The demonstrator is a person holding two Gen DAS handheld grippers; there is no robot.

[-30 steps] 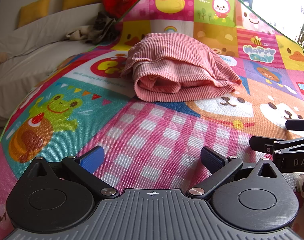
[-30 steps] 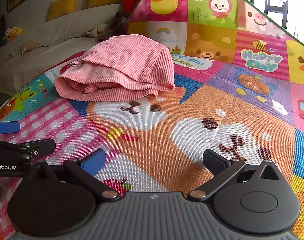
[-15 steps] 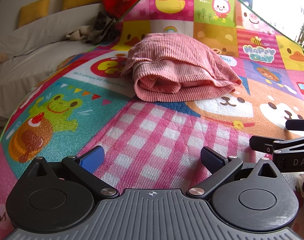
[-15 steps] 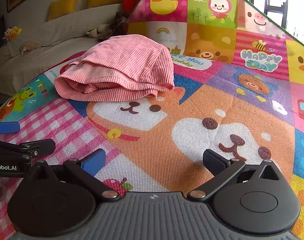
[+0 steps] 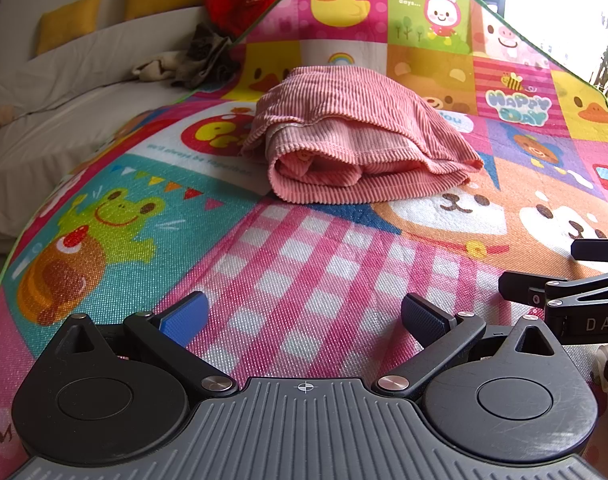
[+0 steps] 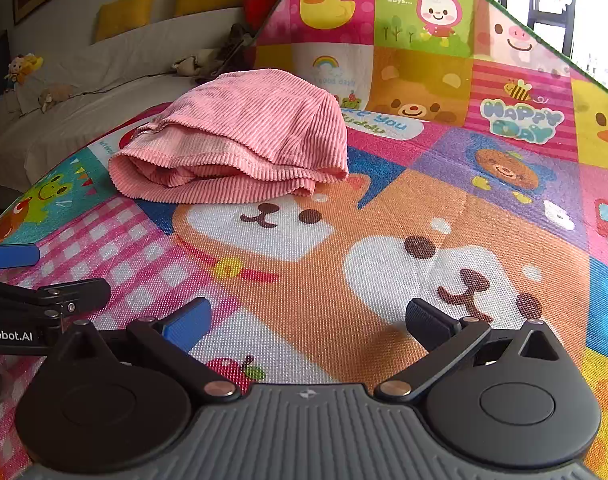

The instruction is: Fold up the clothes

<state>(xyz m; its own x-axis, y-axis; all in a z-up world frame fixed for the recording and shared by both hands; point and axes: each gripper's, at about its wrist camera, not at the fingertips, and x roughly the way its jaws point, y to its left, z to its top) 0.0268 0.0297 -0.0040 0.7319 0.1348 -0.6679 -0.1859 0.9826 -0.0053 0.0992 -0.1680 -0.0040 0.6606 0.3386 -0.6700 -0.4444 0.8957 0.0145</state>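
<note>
One pink corduroy garment [image 5: 356, 148] lies on the cartoon play mat [image 5: 312, 264], already doubled over into a thick bundle, and everything I do next turns on where it sits from my two tools. In both wrist views it lies ahead of the fingers and well apart from them — nothing is touching it. Its long axis runs across my line of sight, roughly left to right, with the rolled, layered edge facing me and the smooth ribbed top sloping away behind.

From the left wrist camera the bundle sits almost dead ahead, only a shade right of centre, its open rolled end towards the left. From the right wrist camera it sits up and to the left [image 6: 239, 140], with its thinner corner reaching out over the bear's face printed on the mat. So I judge the left gripper [image 5: 304, 318] to be the better lined up with the garment, while the right gripper [image 6: 308, 320] would have to swing inward to reach that right-hand corner.

Both pairs of fingers are spread wide with nothing between them, resting low over the mat — the left over the pink check patch, the right over the orange bear. Each tool shows at the edge of the other's view, so they sit side by side and near one another.

Beyond the mat I see a pale sofa [image 5: 63, 92] with yellow cushions [image 5: 67, 20] and a heap of other cloth [image 5: 191, 60] at the mat's far edge.
</note>
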